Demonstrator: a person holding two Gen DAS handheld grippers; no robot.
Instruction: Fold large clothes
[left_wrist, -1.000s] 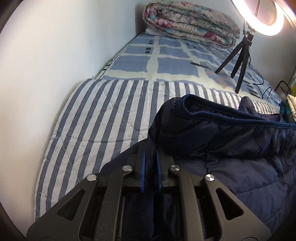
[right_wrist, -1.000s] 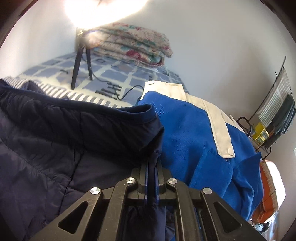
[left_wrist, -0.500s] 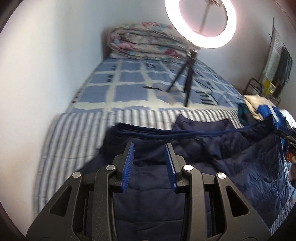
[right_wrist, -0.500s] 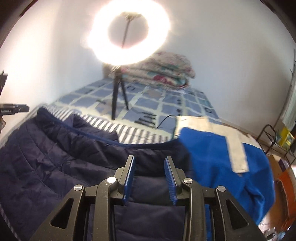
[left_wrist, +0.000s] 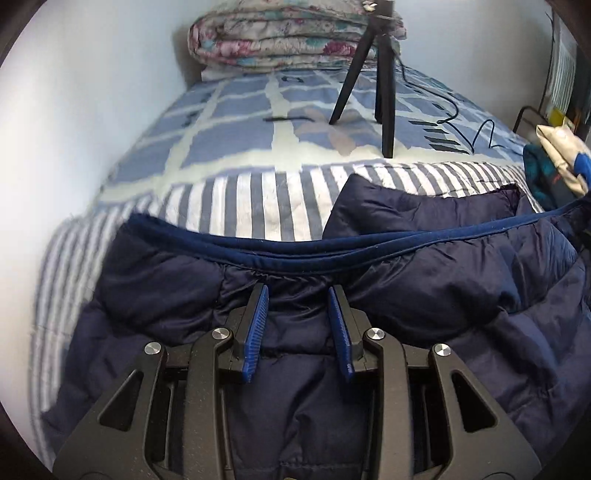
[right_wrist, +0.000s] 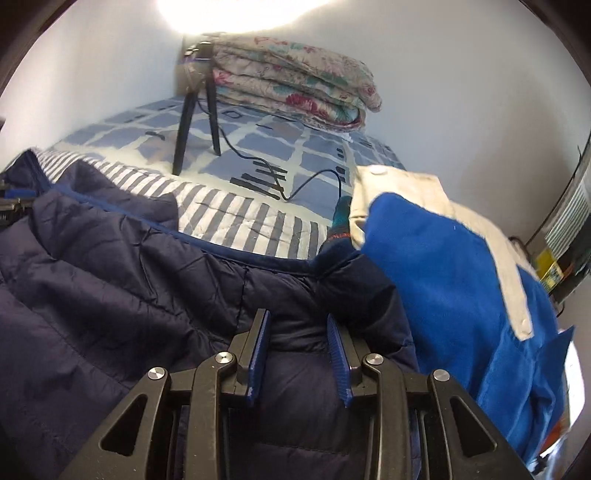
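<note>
Jacket: navy puffer jacket (left_wrist: 424, 295) is spread across the bed's (left_wrist: 229, 122) near end.
Left tool (left_wrist: 297, 325): held narrowly apart — nothing gripped.
Right tool (right_wrist: 297, 347): likewise — nothing gripped.

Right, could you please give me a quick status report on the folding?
Left gripper and right gripper both open, holding nothing. Navy puffer jacket lies on the striped quilt. Blue fleece jacket crowds its right edge.

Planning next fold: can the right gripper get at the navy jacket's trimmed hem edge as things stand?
Probably yes. The right gripper hangs open just short of the hem of the navy jacket, nothing between them; the blue jacket lies to the side.
</note>
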